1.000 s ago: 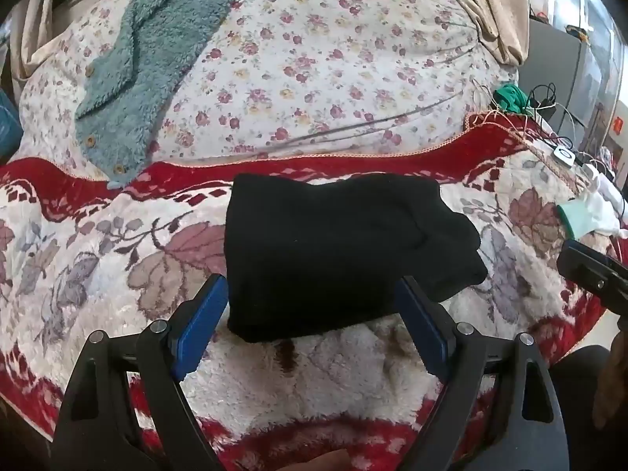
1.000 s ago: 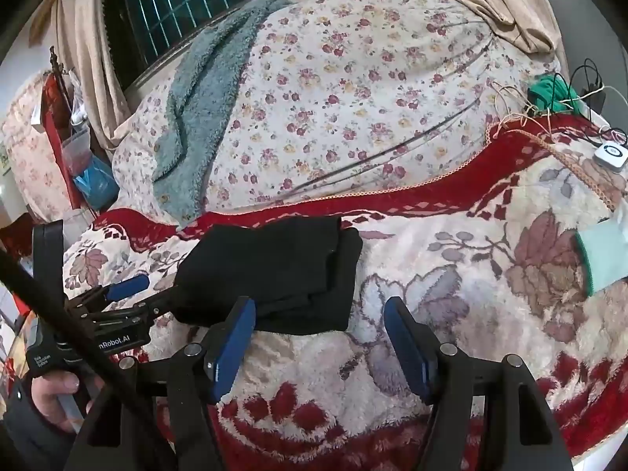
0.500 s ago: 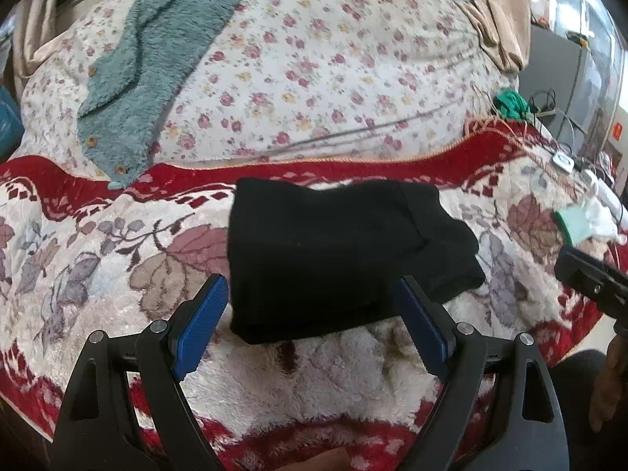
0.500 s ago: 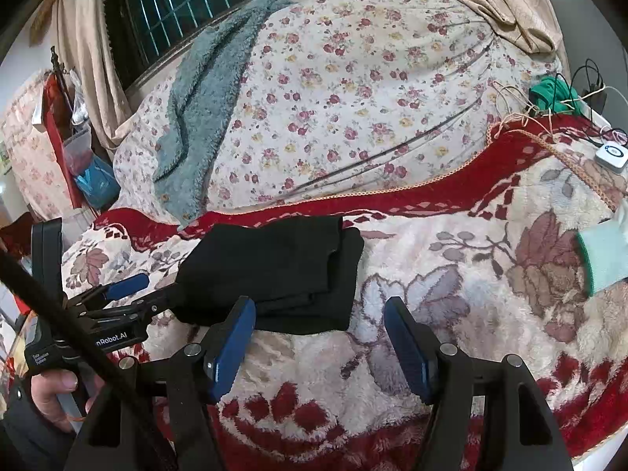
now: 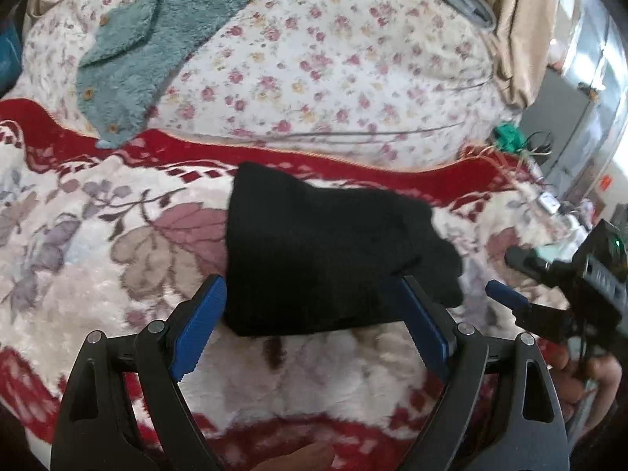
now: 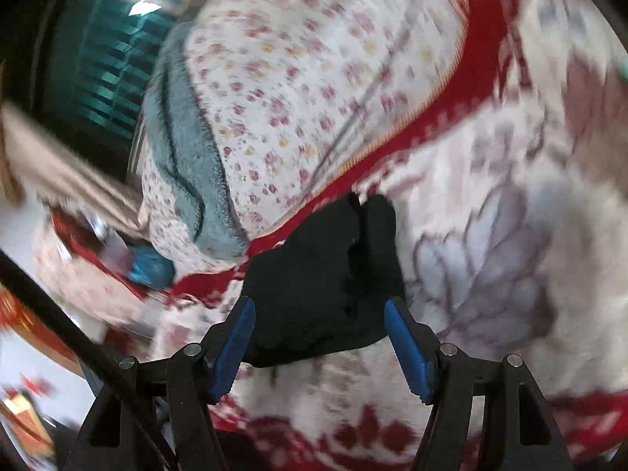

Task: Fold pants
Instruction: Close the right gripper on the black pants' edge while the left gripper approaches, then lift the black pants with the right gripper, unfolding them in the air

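Note:
The black pants (image 5: 325, 259) lie folded into a compact stack on the red and white floral blanket (image 5: 98, 243). My left gripper (image 5: 310, 310) is open and empty, its blue pads just short of the stack's near edge. My right gripper (image 6: 320, 331) is open and empty, right in front of the same stack (image 6: 322, 274); its view is blurred by motion. The right gripper also shows at the right of the left wrist view (image 5: 526, 282).
A flowered quilt (image 5: 314, 66) is heaped behind the blanket, with a teal fleece garment (image 5: 149, 39) draped over it. Cables and small devices (image 5: 530, 157) lie at the far right. A window with a grille (image 6: 90, 62) is at the left.
My right gripper has swung left and tilted, now close in front of the folded pants and in motion. The left gripper has shifted slightly; the pants have not moved.

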